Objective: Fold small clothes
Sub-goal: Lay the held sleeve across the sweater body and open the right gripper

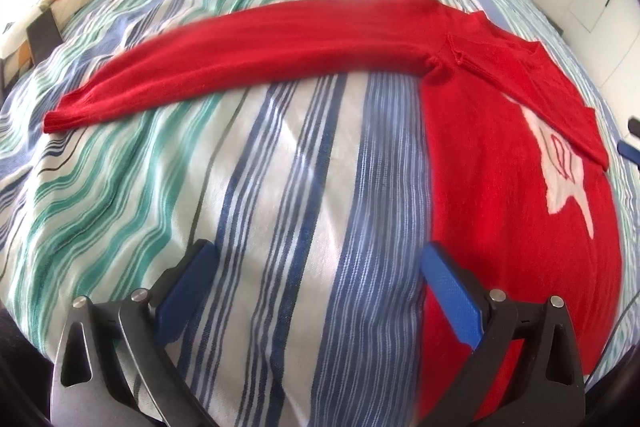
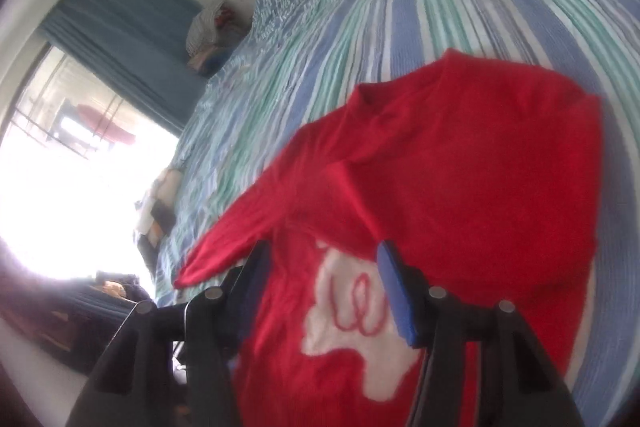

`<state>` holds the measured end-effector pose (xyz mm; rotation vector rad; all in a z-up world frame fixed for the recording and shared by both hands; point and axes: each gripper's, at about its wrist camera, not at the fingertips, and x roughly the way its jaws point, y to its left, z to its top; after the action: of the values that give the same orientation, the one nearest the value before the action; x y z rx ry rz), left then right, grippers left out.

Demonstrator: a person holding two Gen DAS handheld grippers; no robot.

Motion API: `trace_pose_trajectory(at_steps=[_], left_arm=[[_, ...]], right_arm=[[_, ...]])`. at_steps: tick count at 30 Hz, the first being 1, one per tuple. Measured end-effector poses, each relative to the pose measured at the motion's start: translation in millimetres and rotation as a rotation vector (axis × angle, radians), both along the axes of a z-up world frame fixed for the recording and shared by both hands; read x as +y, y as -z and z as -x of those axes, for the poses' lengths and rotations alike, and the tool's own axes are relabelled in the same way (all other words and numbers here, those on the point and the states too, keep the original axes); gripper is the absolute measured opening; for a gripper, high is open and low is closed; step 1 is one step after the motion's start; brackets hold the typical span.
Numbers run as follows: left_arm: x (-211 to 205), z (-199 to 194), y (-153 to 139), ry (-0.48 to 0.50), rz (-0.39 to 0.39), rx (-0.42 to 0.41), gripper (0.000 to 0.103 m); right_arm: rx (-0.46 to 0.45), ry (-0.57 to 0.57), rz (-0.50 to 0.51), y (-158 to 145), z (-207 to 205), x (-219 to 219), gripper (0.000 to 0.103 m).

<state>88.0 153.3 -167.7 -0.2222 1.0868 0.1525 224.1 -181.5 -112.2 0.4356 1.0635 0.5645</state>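
red sweater flat on striped bed, one sleeve stretched out sideways, other sleeve already laid across chest | our left tongs gaping, empty, over bare cover beside hem | our right tongs spread, holding nothing, over white motif | we judge outstretched sleeve folds next

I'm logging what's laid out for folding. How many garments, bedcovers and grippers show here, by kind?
Red sweater: 1, lying on the bed with one sleeve stretched out sideways.
Striped bedcover: 1, in blue, green and white.
Grippers: 2, the left gripper and the right gripper, both open with blue pads.
Total: 4
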Motion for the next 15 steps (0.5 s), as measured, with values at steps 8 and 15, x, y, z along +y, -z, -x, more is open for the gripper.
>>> trace_pose_trajectory(at_steps=[8, 15], left_arm=[[-6, 0, 3, 0.015, -0.038, 0.009, 0.102], [-12, -1, 7, 0.022, -0.073, 0.017, 0.102]], right_arm=[[0.102, -0.146, 0.228, 49, 133, -62, 0.054], [0.218, -0.119, 0.200, 89, 208, -76, 0.054]])
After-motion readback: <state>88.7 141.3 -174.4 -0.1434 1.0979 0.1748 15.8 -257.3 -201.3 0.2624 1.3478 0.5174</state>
